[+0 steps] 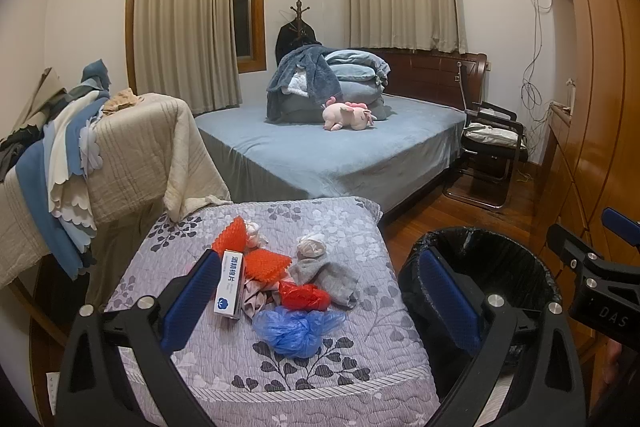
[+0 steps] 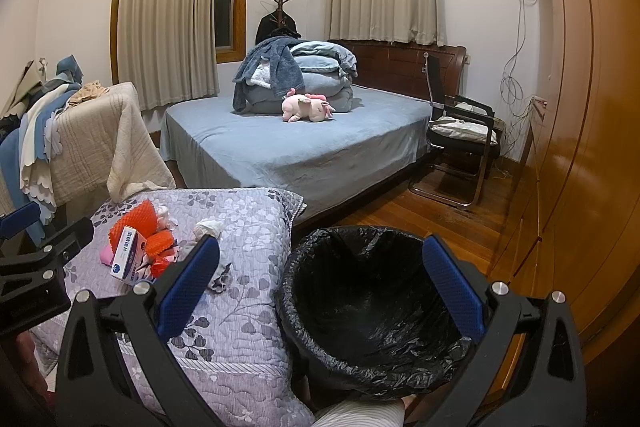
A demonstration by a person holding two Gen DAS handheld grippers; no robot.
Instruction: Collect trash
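In a bedroom, trash [image 1: 280, 279] lies heaped on the quilt [image 1: 352, 367], just beside the lined bin [image 2: 360, 299]. Your left gripper [image 1: 320, 303] and right gripper [image 2: 320, 287] both gape wide and empty, so nothing looks collected yet. Next, drop the left over the blue bag [image 1: 296, 331] and close.

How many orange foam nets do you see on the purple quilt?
2. One orange foam net lies behind the white box; the other orange foam net lies right of it. More may be hidden under the pile.
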